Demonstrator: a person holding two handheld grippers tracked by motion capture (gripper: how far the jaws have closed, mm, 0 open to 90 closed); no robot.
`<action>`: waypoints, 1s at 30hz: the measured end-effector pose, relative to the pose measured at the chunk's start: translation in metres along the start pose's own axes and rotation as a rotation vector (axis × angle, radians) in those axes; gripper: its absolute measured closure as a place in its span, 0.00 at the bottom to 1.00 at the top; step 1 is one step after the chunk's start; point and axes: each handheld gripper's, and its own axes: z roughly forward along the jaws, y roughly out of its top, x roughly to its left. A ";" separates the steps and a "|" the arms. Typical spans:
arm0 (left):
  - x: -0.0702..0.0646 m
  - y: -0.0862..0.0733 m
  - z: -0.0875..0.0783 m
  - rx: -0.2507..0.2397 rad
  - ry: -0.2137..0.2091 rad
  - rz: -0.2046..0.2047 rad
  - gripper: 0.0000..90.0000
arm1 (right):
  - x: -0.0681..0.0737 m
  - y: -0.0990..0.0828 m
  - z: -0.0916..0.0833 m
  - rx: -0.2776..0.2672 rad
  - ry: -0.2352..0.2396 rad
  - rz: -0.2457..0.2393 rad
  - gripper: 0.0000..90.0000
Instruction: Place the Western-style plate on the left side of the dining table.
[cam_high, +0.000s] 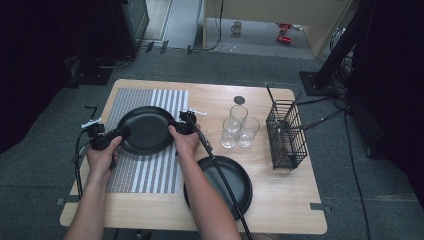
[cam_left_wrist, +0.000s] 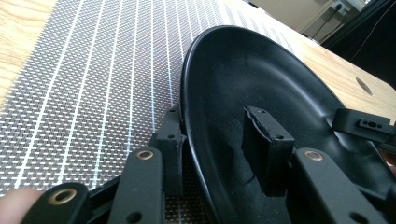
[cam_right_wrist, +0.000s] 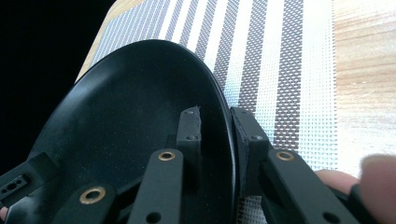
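- High view: one wooden desk (cam_high: 280, 200) carries one striped placemat (cam_high: 150, 175) along its left edge.
- Two black plates: one plate on the mat (cam_high: 145, 131), a second plate (cam_high: 220, 175) at the near edge.
- One wire basket (cam_high: 286, 135) by the right edge.
- Three glasses (cam_high: 239, 127), mid-desk.
- Left gripper (cam_left_wrist: 219, 144) straddles the mat plate's rim, jaws parted, inner pad clear.
- Right gripper (cam_right_wrist: 217, 140) pinches the opposite rim.

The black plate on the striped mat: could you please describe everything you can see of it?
The plate is round, shallow and matte black, with a raised rim and faint specks inside; it is empty. It sits on the striped mat. The left gripper straddles its rim with a gap at the inner pad, so it looks open. The right gripper is shut on the opposite rim.
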 end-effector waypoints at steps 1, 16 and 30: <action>0.000 -0.001 0.000 -0.002 0.005 0.007 0.65 | 0.001 0.000 0.000 0.000 -0.001 -0.004 0.83; 0.000 0.000 -0.006 -0.042 0.006 0.008 0.50 | 0.014 0.004 -0.018 -0.047 -0.051 -0.141 0.74; -0.008 0.000 -0.020 -0.060 0.020 0.023 0.41 | 0.021 0.001 -0.059 -0.081 -0.008 -0.210 0.70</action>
